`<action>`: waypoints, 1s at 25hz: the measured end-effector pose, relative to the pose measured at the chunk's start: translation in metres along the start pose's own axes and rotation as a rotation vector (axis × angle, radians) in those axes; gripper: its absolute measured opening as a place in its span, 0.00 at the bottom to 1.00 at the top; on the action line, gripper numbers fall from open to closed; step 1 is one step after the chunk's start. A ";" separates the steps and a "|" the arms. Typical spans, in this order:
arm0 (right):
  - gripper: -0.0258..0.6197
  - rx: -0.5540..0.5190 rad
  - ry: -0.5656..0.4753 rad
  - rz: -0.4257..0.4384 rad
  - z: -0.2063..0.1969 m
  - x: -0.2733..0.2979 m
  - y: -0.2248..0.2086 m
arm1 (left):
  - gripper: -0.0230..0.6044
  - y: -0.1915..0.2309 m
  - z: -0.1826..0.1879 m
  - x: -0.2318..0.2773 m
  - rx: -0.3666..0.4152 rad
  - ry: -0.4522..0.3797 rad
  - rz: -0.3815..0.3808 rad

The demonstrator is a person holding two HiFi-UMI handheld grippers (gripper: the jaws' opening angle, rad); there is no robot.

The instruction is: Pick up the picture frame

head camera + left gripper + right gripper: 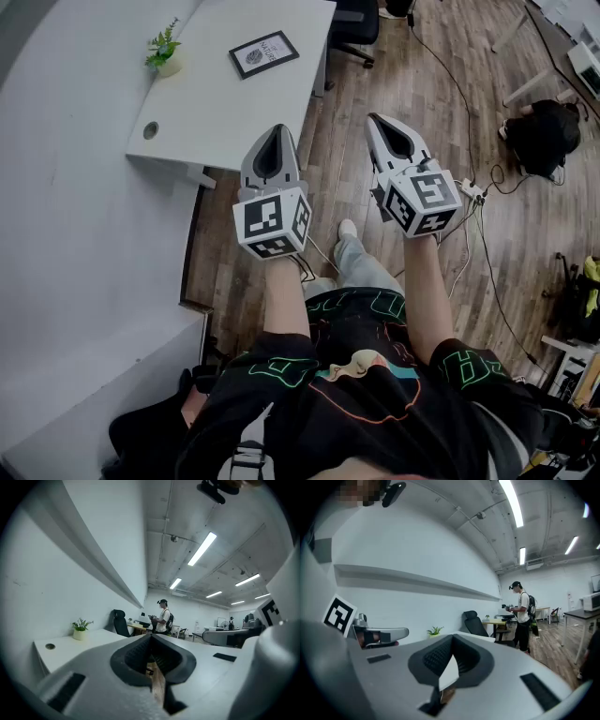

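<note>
Both grippers are up in front of us, roughly level and side by side. The left gripper (278, 129) has its jaws closed, nothing between them. The right gripper (376, 119) is the same: jaws together and empty. The picture frame (264, 53) lies flat on the white desk (225, 108), towards its far right side, well apart from both grippers and untouched. A small potted plant (165, 52) sits to the frame's left, and a cable grommet (150, 130) is near the desk's front edge. In the head view the left tip overlaps the desk's near corner, while the right one is over the wood floor (441, 94). A black office chair (356, 23) stands past the desk.
</note>
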State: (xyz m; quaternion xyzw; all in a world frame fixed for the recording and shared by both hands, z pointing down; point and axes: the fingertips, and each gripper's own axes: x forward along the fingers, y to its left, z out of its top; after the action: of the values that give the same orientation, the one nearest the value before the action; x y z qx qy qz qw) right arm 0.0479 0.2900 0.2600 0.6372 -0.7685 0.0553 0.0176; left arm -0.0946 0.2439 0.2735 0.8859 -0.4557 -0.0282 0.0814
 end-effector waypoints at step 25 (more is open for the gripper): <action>0.05 0.005 -0.039 -0.042 0.032 0.086 -0.152 | 0.05 -0.011 0.020 0.151 0.021 -0.038 0.068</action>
State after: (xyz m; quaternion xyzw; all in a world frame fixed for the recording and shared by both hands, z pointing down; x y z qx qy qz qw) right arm 0.1821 0.1749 0.2465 0.6540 -0.7552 0.0443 0.0025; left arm -0.0003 0.1255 0.2557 0.8700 -0.4873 -0.0377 0.0645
